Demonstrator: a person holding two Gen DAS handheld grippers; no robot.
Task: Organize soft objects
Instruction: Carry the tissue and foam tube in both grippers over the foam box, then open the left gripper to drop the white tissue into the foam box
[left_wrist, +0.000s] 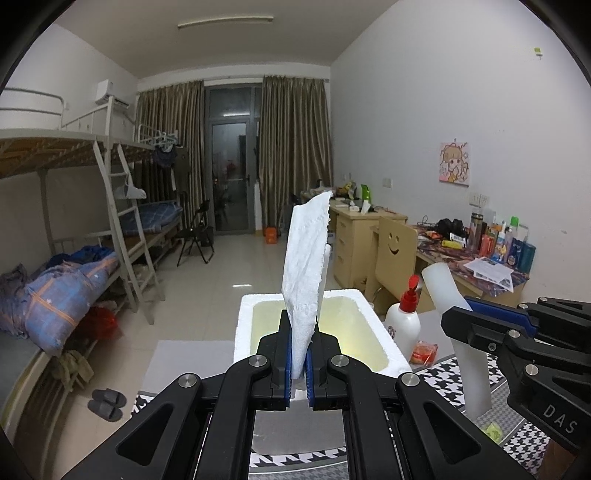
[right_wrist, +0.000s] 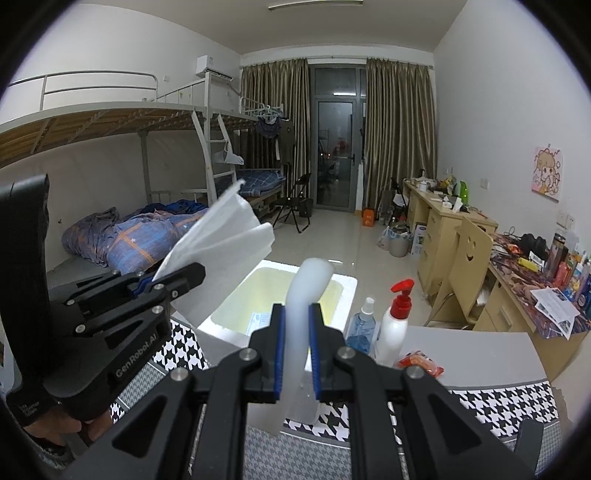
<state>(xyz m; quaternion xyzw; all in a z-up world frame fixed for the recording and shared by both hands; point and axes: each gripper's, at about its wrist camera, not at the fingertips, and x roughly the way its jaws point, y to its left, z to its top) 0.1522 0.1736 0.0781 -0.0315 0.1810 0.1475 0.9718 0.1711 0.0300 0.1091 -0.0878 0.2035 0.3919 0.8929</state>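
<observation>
White paper tissue sheet (left_wrist: 304, 273) | left gripper (left_wrist: 299, 363) clamped on it | right gripper (right_wrist: 297, 345) clamped on translucent white foam strip (right_wrist: 304, 295) | risk: floppy tissue snags white foam box (left_wrist: 243, 314) rim, tears.

The left tongs (left_wrist: 298, 363) point forward and a bit down. Their two blue pads are squeezed tight on a white paper towel (left_wrist: 306, 266) that sticks straight up between them. The right tongs (right_wrist: 296, 345) sit just to the right, pointing the same way. Their pads pinch a soft, cloudy white strip (right_wrist: 301, 306) that bends over at the top. Low under the left tongs, what may be a hand (right_wrist: 62, 432) shows in the dark.
</observation>
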